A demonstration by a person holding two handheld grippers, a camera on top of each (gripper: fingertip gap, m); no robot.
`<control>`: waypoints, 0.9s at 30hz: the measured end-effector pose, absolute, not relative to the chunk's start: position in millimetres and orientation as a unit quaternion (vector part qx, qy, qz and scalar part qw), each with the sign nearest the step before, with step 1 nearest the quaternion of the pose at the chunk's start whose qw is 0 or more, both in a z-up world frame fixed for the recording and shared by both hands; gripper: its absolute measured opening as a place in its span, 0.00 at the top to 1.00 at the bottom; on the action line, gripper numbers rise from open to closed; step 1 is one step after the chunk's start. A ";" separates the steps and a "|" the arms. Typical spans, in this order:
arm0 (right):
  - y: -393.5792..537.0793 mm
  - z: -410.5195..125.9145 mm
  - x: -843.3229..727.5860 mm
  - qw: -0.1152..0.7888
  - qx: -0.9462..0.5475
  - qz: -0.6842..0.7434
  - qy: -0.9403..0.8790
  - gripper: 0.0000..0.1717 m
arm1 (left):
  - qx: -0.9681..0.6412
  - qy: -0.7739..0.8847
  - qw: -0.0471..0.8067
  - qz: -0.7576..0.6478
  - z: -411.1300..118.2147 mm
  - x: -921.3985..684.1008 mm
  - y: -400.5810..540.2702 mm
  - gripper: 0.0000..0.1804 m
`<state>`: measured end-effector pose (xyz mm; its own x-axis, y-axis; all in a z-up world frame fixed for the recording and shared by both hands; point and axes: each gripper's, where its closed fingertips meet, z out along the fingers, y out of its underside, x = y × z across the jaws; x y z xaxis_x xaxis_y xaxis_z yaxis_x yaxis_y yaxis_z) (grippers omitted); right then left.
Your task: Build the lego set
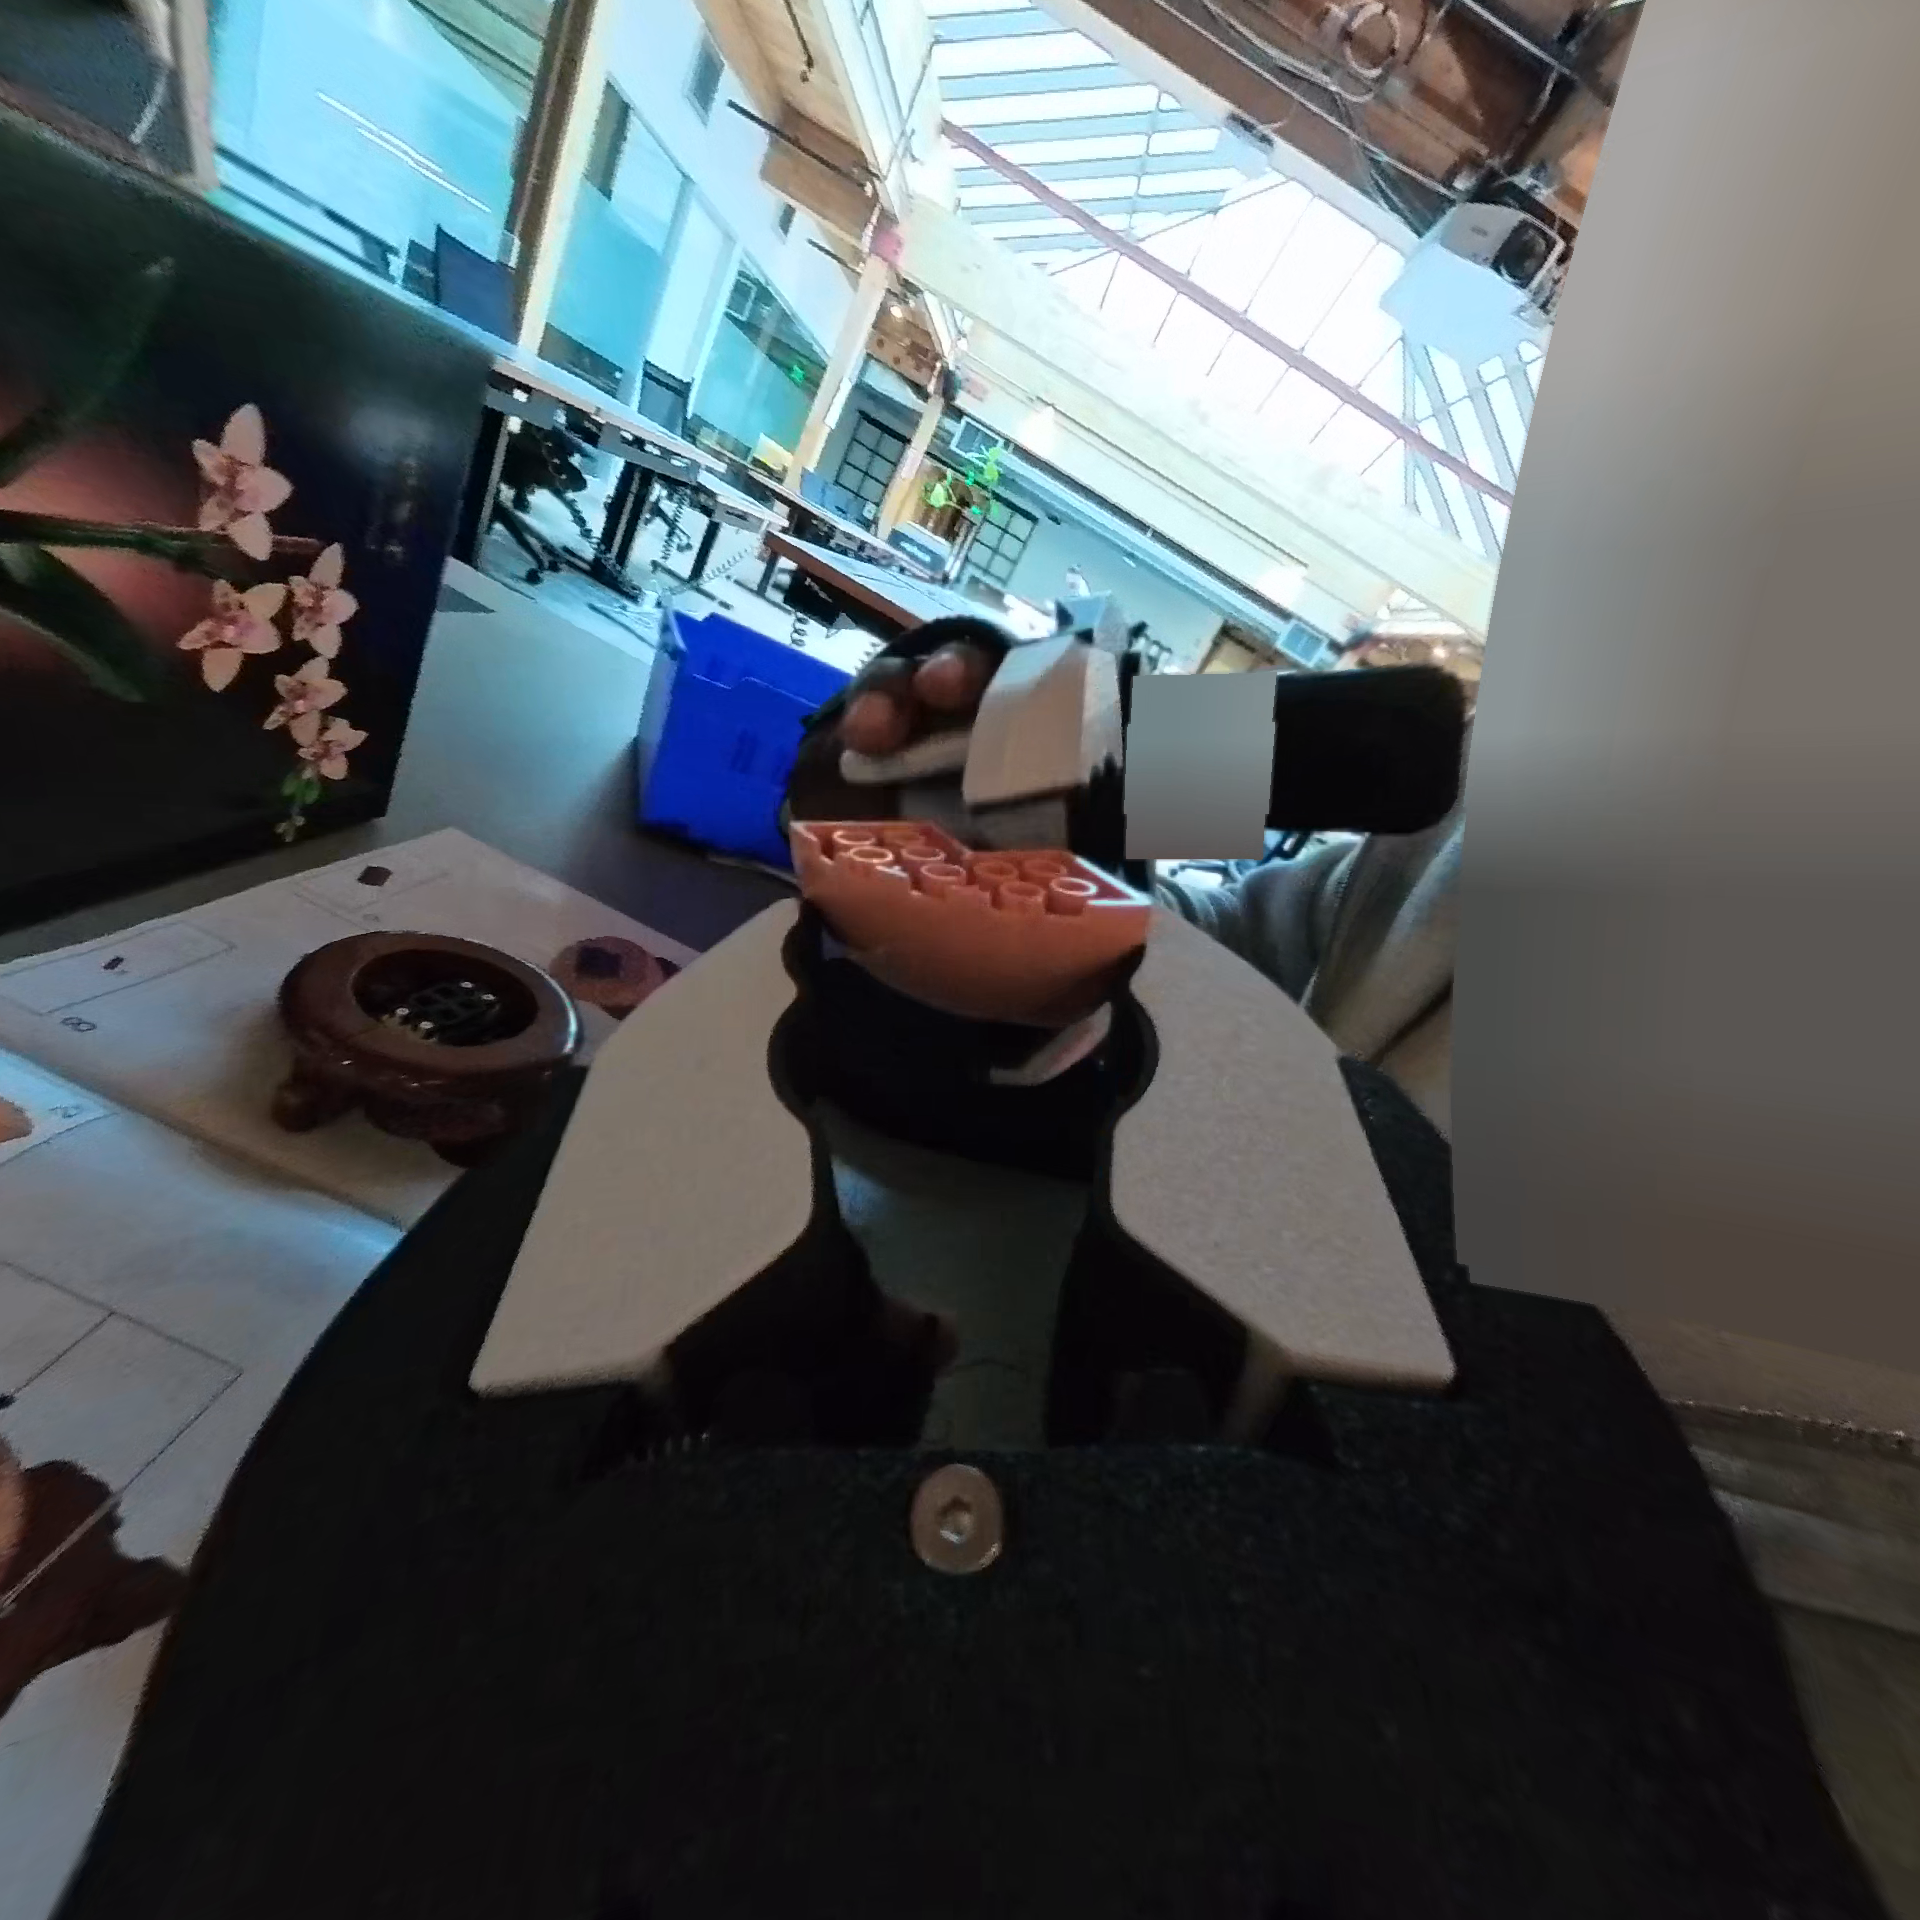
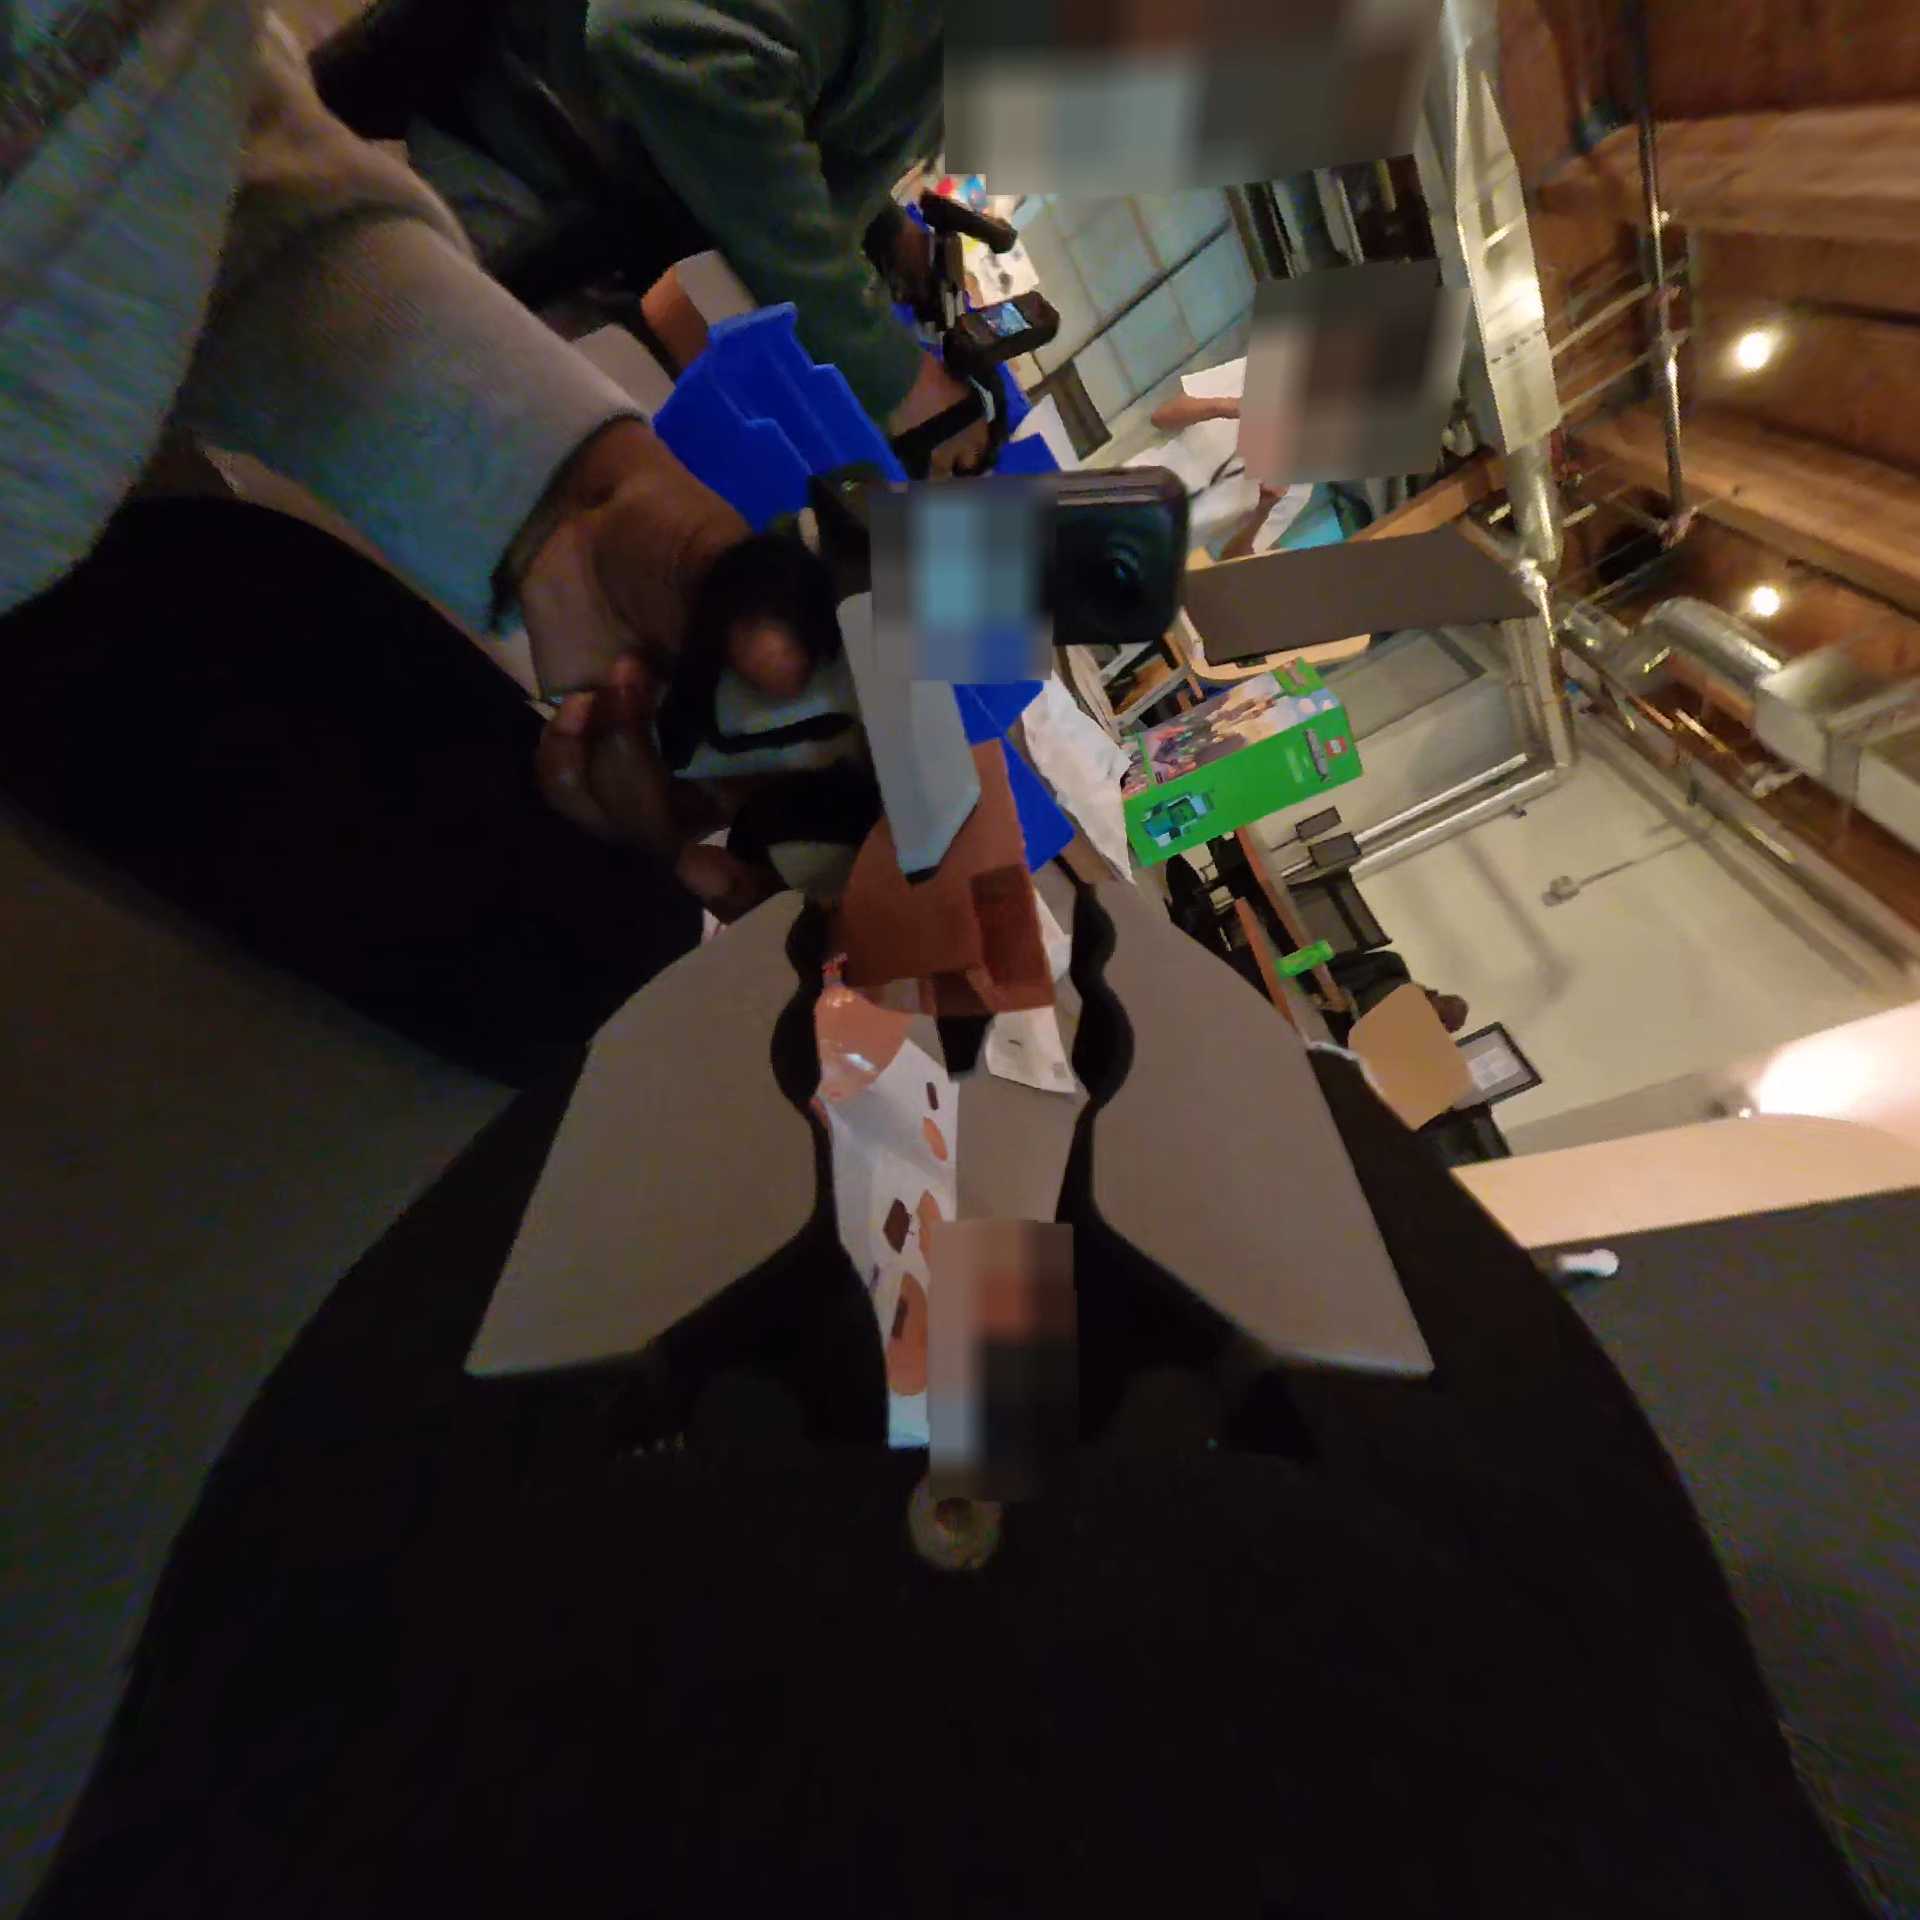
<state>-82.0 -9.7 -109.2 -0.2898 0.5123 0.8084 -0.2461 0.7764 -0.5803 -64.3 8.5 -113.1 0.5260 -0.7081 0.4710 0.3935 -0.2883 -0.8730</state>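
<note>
The right gripper [image 2: 951,966] stands with its jaws parted around a terracotta brick assembly [image 2: 925,935]; whether its pads press the piece is unclear. The left gripper [image 2: 914,769], in a person's hand [image 2: 613,665], grips that assembly from above. A green box [image 2: 1242,774] stands beyond.

we see a salmon-orange studded brick [image 1: 977,914] at twelve o'clock between pale grey fingers [image 1: 686,1174]. a dark brown round stand [image 1: 426,1049] sits at nine o'clock, a bright blue bin [image 1: 727,727] at eleven, pink blossoms [image 1: 270,592] on black at ten, and a green box [image 2: 1236,774].
</note>
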 end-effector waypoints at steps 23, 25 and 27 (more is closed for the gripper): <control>-5.7 -124.9 -74.2 -0.138 -0.529 0.752 -0.369 0.86 | -0.659 0.353 0.658 -0.084 -141.3 -77.5 13.2 0.62; -7.8 -128.3 -73.1 -0.192 -0.536 0.751 -0.334 0.85 | -0.638 0.385 0.663 -0.070 -141.7 -70.1 8.6 0.63; -6.7 -130.6 -73.6 -0.227 -0.542 0.750 -0.305 0.85 | -0.629 0.396 0.666 -0.062 -141.7 -66.9 6.6 0.65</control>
